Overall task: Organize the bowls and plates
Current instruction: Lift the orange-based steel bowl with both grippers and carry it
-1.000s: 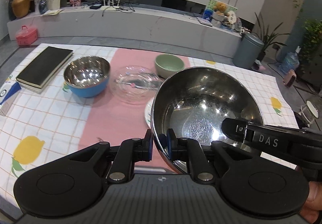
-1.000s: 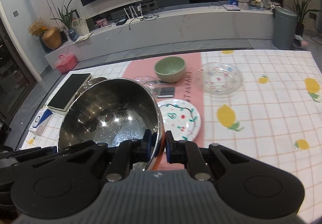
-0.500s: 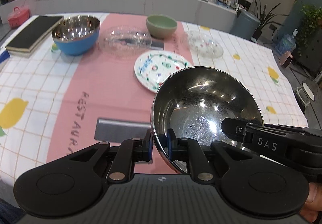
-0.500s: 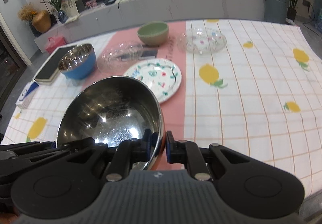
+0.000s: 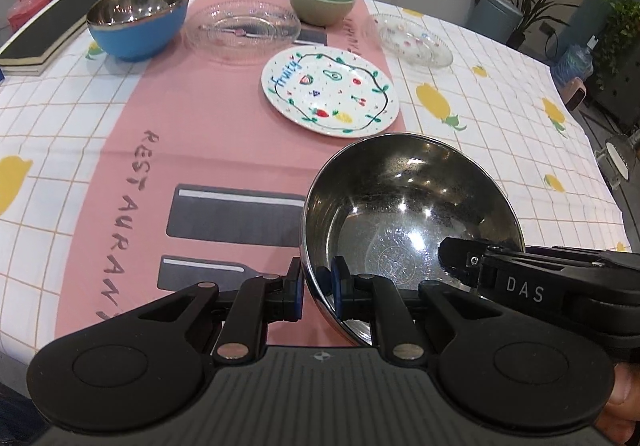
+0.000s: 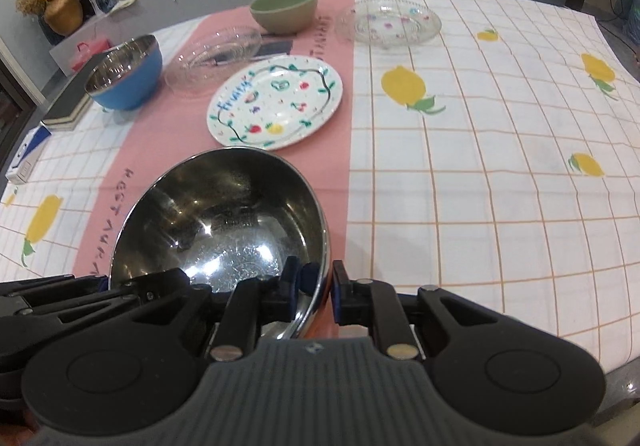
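Observation:
A large steel bowl is held by both grippers near the table's front edge; it also shows in the right wrist view. My left gripper is shut on its left rim, my right gripper on its right rim. Beyond it lie a white fruit-pattern plate, a clear glass plate, a second glass plate with dots, a blue steel-lined bowl and a green bowl.
A black book lies at the far left of the table. The tablecloth has a pink centre strip and lemon prints. A grey bin and plants stand on the floor beyond the right side.
Both grippers have drawn the steel bowl back toward the table's front edge and lower. The white plate, hidden behind the bowl before, now shows fully.

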The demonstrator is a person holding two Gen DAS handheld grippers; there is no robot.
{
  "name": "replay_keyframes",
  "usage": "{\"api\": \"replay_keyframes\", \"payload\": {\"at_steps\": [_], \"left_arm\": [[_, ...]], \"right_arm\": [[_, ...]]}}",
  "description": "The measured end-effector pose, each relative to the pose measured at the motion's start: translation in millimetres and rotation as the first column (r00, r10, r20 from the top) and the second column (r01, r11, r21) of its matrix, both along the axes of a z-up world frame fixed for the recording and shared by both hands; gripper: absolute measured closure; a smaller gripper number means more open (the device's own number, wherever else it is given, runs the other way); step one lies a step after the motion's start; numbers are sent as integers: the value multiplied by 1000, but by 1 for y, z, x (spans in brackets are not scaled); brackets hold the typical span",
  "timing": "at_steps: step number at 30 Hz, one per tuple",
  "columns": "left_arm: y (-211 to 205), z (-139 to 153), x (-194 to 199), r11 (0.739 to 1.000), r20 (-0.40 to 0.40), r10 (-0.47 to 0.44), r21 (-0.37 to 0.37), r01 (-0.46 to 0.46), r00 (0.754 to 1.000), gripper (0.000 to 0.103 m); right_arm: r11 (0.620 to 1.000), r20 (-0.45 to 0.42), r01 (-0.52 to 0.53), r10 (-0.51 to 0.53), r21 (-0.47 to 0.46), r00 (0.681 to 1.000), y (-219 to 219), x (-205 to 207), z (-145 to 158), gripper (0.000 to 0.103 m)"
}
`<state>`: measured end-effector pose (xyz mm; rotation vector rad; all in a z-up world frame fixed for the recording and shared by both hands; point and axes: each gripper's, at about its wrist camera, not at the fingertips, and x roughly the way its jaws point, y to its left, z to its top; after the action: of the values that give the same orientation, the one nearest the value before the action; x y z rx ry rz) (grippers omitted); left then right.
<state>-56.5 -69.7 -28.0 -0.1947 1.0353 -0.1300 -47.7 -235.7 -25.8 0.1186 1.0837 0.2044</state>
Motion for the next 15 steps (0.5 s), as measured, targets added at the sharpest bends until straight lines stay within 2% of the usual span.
{"api": "replay_keyframes", "payload": {"at_steps": [15], "left_arm": [[-2,-10,3,1000,-20,-11,6,11,1000,89]], "right_arm": [[1000,-38,-1,0,-18,999,2,2,-13,87]]}}
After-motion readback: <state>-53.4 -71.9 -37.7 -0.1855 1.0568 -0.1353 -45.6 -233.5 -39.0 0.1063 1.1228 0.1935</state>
